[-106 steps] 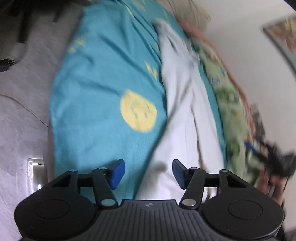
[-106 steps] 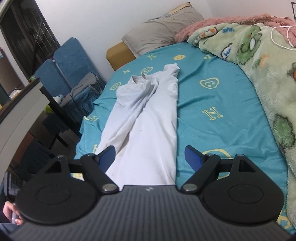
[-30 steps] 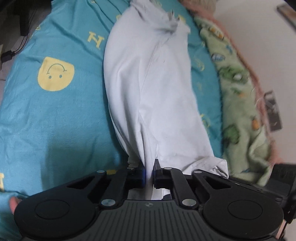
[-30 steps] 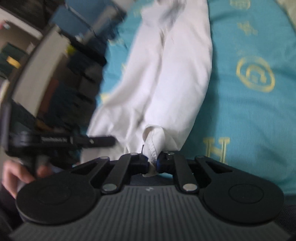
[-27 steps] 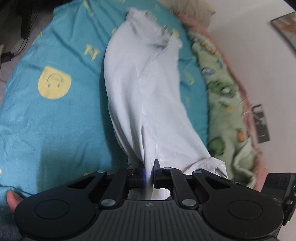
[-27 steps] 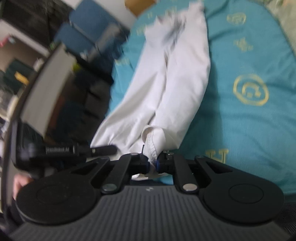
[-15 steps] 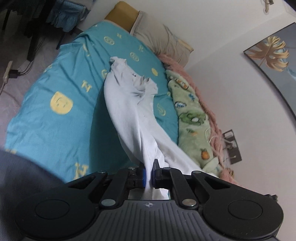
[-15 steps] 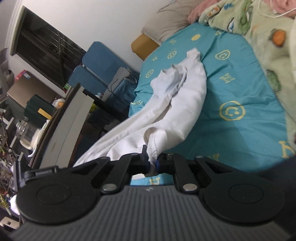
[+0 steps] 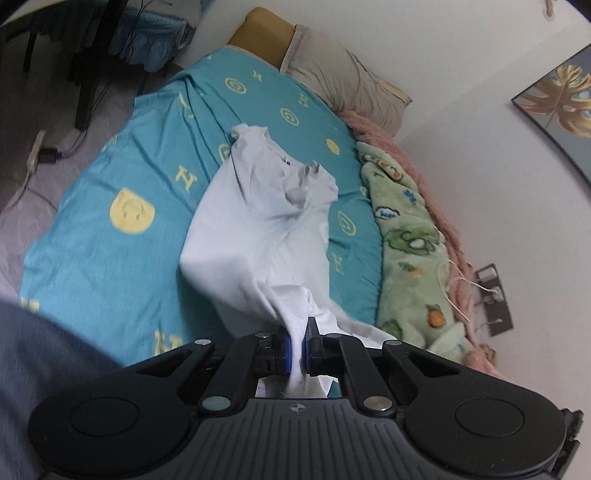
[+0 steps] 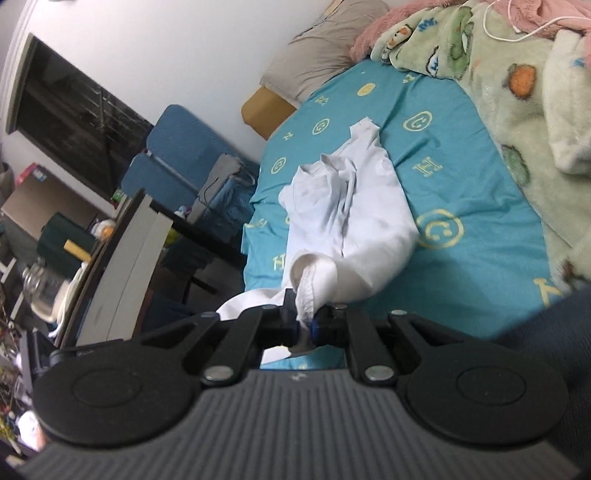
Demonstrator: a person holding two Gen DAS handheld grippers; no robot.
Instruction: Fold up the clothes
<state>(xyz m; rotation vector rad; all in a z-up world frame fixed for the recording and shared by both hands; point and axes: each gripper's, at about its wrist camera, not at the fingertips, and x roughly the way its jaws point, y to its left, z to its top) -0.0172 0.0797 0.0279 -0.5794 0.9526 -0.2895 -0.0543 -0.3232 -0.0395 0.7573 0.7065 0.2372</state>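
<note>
A white shirt [image 9: 258,229] lies lengthwise on the teal bed sheet [image 9: 122,177], its collar end bunched at the far side. Its near hem is lifted off the bed. My left gripper [image 9: 296,347] is shut on one corner of that hem, the cloth pinched between the blue pads. In the right wrist view the same white shirt [image 10: 354,225] hangs up from the teal bed sheet [image 10: 454,155] to my right gripper [image 10: 304,321], which is shut on the other hem corner. The stitched hem edge curls just above its fingers.
A green patterned blanket [image 9: 410,243] and a pink blanket [image 9: 380,133] lie along the wall side of the bed, with a grey pillow [image 9: 332,74] at the head. Blue chairs [image 10: 177,155] and a desk [image 10: 122,251] stand beside the bed. A white cable [image 10: 524,26] lies on the blanket.
Both grippers have risen and pulled back with the shirt's hem, so the near end of the shirt hangs off the bed and more of the room shows.
</note>
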